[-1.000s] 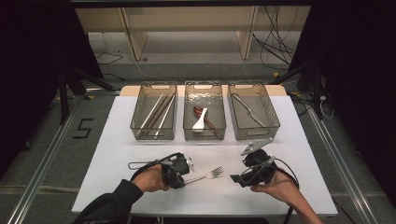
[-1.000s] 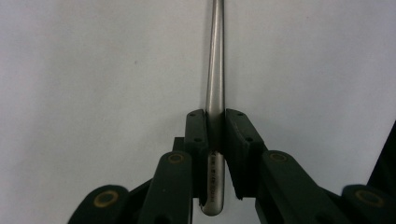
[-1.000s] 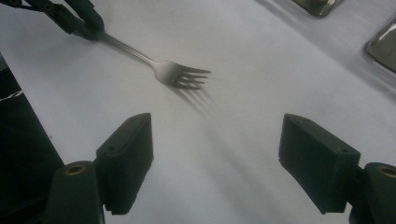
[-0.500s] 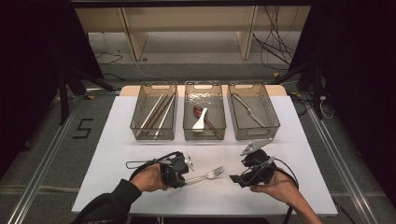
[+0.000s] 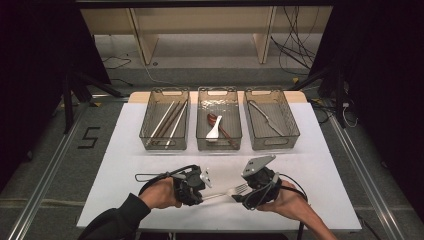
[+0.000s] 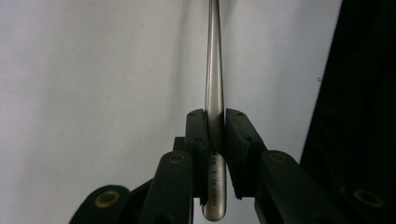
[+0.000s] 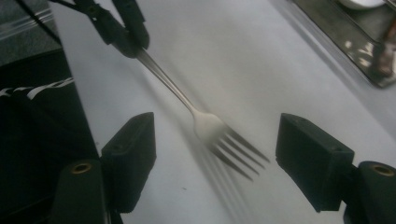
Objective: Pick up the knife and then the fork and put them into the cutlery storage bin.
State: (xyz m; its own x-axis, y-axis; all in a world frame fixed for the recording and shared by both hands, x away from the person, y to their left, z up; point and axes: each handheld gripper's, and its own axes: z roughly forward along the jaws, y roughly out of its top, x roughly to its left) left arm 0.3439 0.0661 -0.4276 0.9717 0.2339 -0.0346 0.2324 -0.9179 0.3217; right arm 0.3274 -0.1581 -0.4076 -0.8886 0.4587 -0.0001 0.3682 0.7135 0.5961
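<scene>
The high view is evenly lit from above: the white rectangular table top (image 5: 150,200) reads bright while the surroundings fall off into near black at both sides. The three clear plastic bins (image 5: 219,126) catch small glints on their rims. In the right gripper view the silver metal fork (image 7: 219,135) is soft with blur (its tines most of all) and throws a faint grey shadow on the table. The left gripper view is sharper, the fork's handle showing a pale streak of glare, with a dark band at the right edge.

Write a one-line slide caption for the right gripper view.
Open right gripper frames the tines of a fork held by its handle in the left gripper above the white table.
</scene>
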